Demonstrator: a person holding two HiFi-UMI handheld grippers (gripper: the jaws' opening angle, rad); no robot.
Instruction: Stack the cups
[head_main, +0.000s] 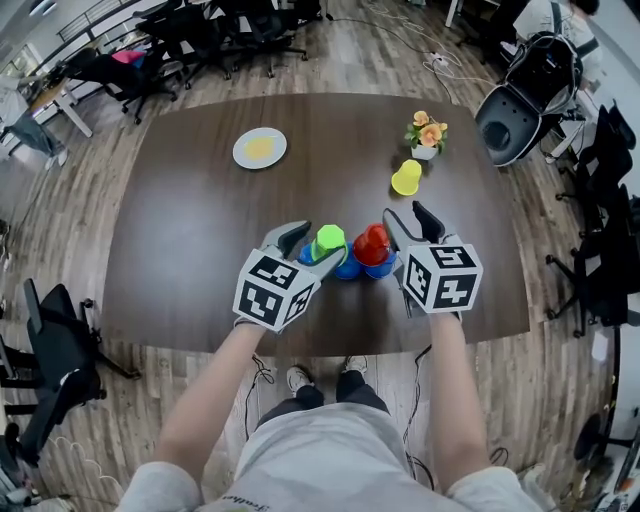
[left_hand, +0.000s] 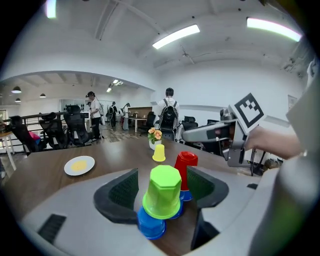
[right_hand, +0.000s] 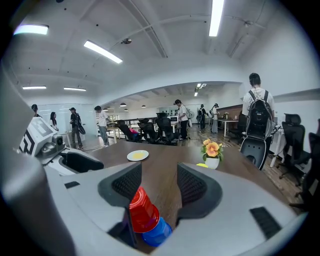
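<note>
On the brown tabletop (head_main: 200, 200), my left gripper (head_main: 312, 250) is open around the green cup (head_main: 329, 241), which sits upside down on blue cups (head_main: 348, 268). My right gripper (head_main: 410, 216) is open too, beside the red cup (head_main: 371, 244). The yellow cup (head_main: 406, 178) stands apart.

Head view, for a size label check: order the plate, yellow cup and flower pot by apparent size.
Largest: plate. Then yellow cup and flower pot, which look about alike, so unranked.
</note>
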